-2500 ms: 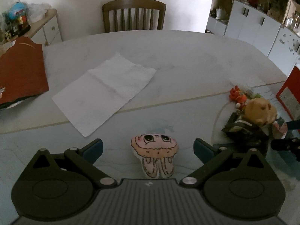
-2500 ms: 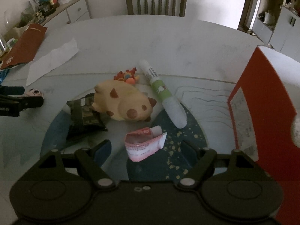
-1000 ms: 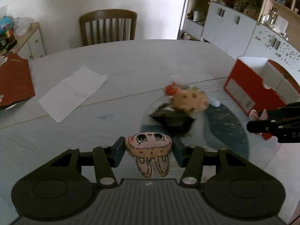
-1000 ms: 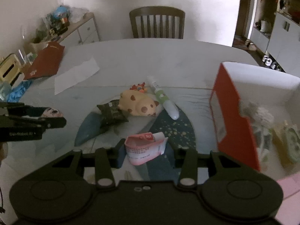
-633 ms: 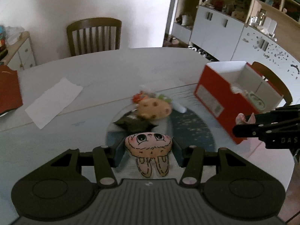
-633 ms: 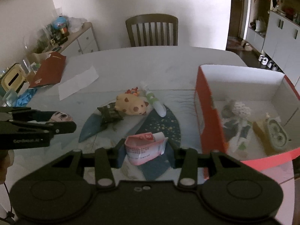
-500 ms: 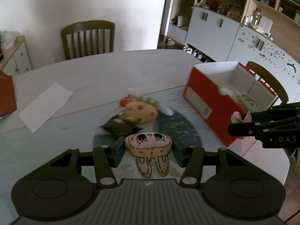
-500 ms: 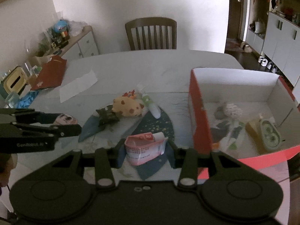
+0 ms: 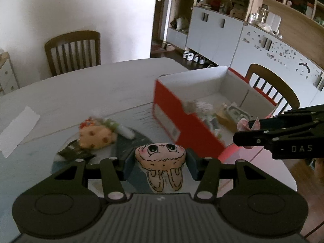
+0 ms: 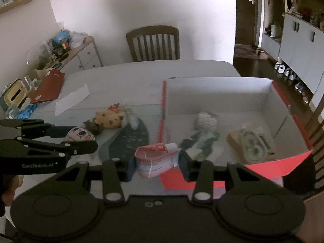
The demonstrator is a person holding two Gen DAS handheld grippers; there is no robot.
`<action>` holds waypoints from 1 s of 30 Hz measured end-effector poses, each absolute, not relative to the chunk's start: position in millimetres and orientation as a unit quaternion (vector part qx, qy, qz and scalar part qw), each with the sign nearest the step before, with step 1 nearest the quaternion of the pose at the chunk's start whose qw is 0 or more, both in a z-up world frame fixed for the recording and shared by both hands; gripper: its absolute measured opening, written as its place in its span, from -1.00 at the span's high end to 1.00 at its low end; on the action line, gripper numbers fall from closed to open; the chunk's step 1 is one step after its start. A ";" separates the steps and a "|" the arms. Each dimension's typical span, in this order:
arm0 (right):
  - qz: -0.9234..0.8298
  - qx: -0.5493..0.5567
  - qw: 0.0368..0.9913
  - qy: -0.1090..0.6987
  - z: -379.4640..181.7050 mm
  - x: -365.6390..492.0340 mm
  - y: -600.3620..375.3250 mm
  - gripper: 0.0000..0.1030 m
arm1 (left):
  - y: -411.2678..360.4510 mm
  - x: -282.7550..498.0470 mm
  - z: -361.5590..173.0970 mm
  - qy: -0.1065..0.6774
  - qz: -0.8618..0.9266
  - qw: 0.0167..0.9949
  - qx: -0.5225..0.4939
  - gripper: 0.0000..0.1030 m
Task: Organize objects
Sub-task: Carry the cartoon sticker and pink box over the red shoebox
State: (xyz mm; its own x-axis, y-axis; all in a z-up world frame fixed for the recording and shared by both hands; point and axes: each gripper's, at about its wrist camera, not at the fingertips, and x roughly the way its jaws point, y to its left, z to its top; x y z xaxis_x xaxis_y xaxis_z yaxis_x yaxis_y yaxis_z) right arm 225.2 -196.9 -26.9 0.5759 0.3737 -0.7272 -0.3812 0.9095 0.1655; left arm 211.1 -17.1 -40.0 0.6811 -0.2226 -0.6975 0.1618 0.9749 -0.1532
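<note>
Between the pads of the left claw (image 9: 160, 163) sits a flat cartoon plush face (image 9: 160, 155) with big eyes and two dangling ears, gripped at both sides and carried clear of the worktop (image 9: 85, 93). Its pale peach fabric looks soft and thin, outlined in dark stitching or print. The right claw (image 10: 157, 163) is likewise closed on its load, a pink and white squeezed tube (image 10: 155, 160) with a white cap, folded over on itself and held just at the near corner of the red box (image 10: 283, 166).

Just beyond, that open red box, white inside, already holds a few things: a pale crumpled item with green and dark parts (image 10: 204, 129) and a tan packet with a round-patterned object on it (image 10: 251, 143); motion blur hides what they are exactly. By my reading the sorting is partly done, with two more pieces in hand and about to go in.

Left of the box, on a dark speckled mat (image 10: 129, 137), some things are not yet collected: a yellow spotted plush animal (image 10: 108, 119), a dark green wrapper (image 10: 91, 124) beside it, a small red-orange trinket (image 10: 114, 107) and a white and green tube (image 10: 131, 117). Farther off lie a white sheet of paper (image 10: 71, 99) and a red folder (image 10: 49, 88), then a wooden chair (image 10: 152, 42) at the far edge.
</note>
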 end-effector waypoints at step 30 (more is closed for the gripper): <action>0.155 0.003 0.891 0.427 -60.3 310.4 -318.8 0.16 | -176.9 320.3 -60.0 0.439 -0.150 0.886 0.000 -0.03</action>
State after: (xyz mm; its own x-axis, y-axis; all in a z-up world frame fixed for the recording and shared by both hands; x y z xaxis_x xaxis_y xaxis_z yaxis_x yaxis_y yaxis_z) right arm 310.4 -318.8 -60.3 0.5877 0.2782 -0.7598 -0.2730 0.9521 0.1375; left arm 320.3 -176.9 -60.0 0.5703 -0.2652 -0.7775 0.2654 0.9552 -0.1312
